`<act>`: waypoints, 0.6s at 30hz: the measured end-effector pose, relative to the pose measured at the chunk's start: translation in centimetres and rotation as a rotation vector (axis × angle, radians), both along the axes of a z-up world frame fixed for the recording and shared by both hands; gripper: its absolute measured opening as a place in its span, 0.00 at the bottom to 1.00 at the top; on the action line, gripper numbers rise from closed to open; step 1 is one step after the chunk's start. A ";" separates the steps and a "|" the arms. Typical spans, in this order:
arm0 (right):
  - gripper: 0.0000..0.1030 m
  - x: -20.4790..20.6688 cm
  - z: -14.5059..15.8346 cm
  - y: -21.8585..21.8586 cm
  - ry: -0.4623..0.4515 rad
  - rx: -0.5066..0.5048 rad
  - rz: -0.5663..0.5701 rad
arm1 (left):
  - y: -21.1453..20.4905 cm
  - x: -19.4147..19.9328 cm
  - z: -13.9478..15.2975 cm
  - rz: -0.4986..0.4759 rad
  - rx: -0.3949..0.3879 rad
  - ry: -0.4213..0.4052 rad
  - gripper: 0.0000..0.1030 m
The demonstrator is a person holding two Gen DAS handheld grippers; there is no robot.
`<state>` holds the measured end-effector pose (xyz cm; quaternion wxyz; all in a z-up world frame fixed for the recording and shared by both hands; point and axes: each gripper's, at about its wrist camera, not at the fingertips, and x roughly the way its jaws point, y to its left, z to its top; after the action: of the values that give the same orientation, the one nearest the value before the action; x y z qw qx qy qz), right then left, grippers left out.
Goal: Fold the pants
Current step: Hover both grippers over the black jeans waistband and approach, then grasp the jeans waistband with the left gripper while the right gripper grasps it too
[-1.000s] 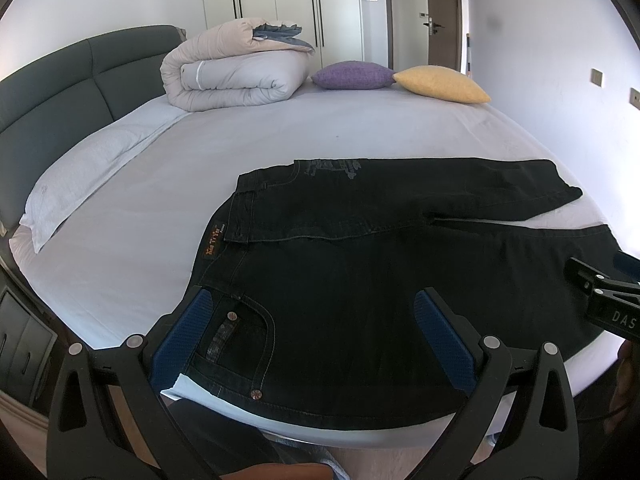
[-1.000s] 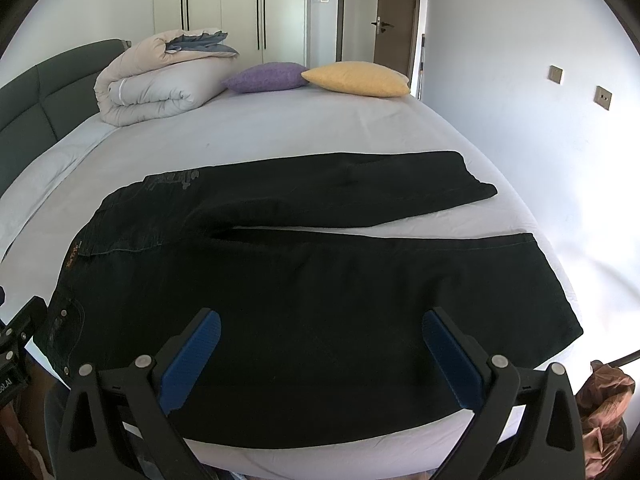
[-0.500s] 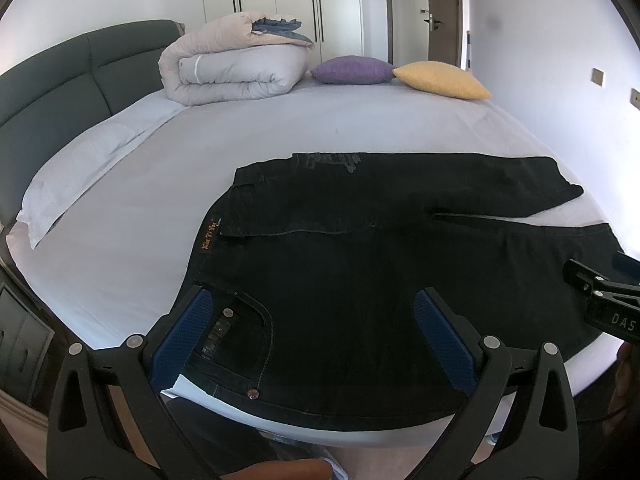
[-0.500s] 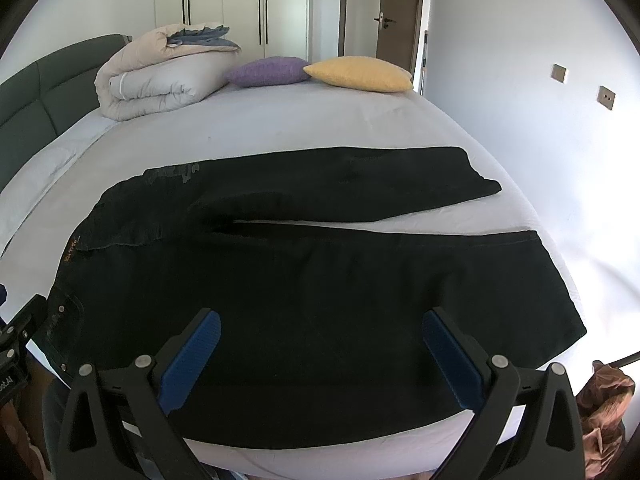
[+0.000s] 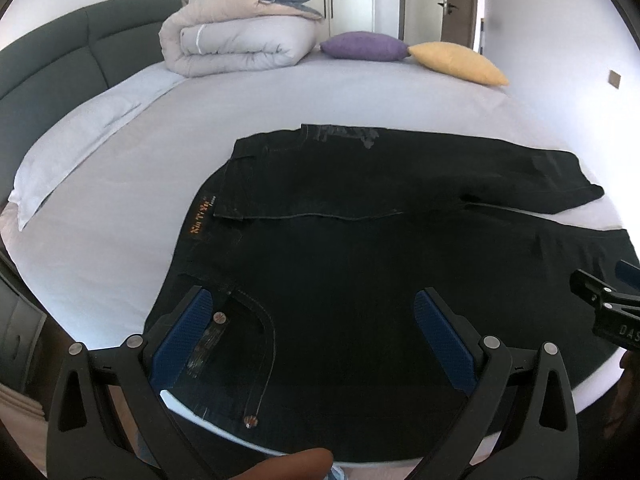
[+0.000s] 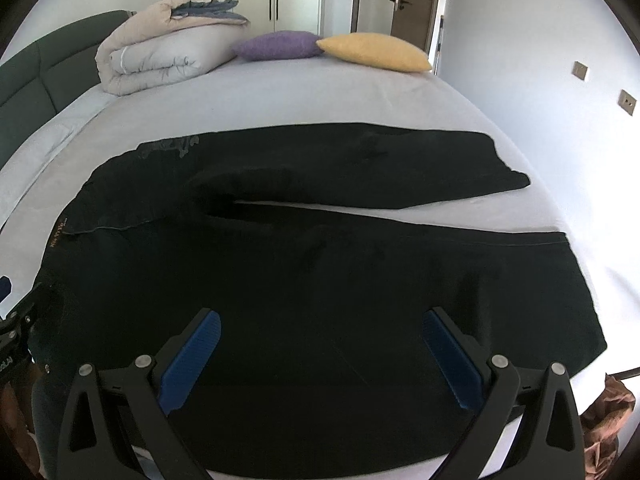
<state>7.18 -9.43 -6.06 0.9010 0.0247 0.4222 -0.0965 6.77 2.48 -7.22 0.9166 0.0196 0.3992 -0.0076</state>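
Black jeans (image 5: 400, 272) lie spread flat along the bed's (image 5: 280, 96) near edge, both left tongs (image 5: 316, 336) and right tongs (image 6: 320, 354) gaping wide, empty — pre-grasp; next, pinch the near edge.

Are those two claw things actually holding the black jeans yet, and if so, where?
No. Both the left gripper and right gripper hang open above the black jeans, gripping nothing.

Black pants (image 5: 360, 264) w/ orange label; white sheet (image 5: 280, 96); purple cushion (image 5: 362, 45), yellow cushion (image 5: 456, 62); blue-padded fingers (image 5: 182, 340).
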 end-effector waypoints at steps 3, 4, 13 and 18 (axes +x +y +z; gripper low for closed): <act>1.00 1.0 -0.5 -0.2 0.012 0.003 0.004 | 0.1 1.3 -0.7 0.001 0.003 0.012 1.00; 1.00 1.3 -0.6 -0.2 0.016 0.005 0.006 | 0.1 1.7 -0.9 0.003 0.004 0.016 1.00; 1.00 5.5 -1.0 -0.6 0.027 0.012 0.056 | 0.8 5.8 -1.6 0.032 -0.006 0.033 1.00; 1.00 9.4 0.1 -0.2 -0.012 0.009 0.178 | 1.1 10.4 -0.4 0.048 0.067 0.021 1.00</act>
<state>16.60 -9.67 -5.95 0.9084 -0.0084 0.4178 -0.0141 17.17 3.54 -7.63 0.9112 0.0406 0.4091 0.0276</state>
